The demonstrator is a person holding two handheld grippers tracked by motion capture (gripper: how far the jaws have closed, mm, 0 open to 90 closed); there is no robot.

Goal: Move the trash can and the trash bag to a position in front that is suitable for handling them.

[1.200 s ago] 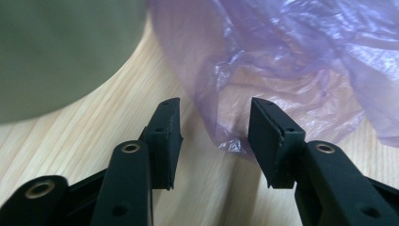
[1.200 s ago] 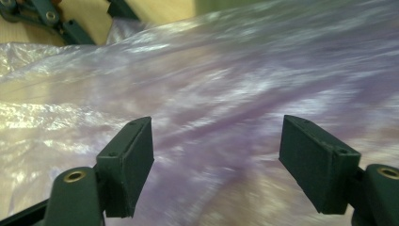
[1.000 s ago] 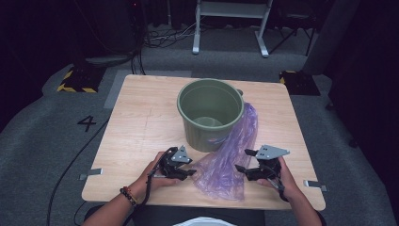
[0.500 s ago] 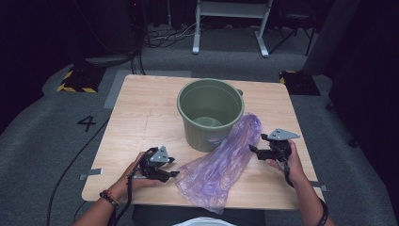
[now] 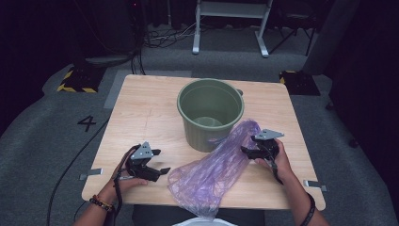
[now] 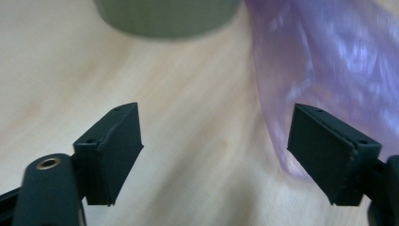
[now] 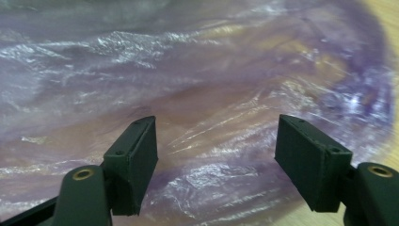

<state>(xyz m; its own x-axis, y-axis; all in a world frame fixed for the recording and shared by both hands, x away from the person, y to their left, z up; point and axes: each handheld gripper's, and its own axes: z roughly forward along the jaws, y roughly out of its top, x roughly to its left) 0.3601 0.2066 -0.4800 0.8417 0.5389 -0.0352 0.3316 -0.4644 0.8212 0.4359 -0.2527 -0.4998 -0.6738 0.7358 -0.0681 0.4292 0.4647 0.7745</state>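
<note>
Light wooden table (image 5: 141, 108) on grey carpet, dark room behind, a white frame stand (image 5: 230, 23) beyond. One green bucket (image 5: 210, 113), upright, mid-table. One purple plastic bag (image 5: 211, 174) lies crumpled from the bucket's side to the near edge. Left gripper (image 5: 157, 162), beside the bag, jaws just opened, nothing between them. Right gripper (image 5: 248, 145) over the bag's upper end, jaws spread, not pinching the film.
</note>
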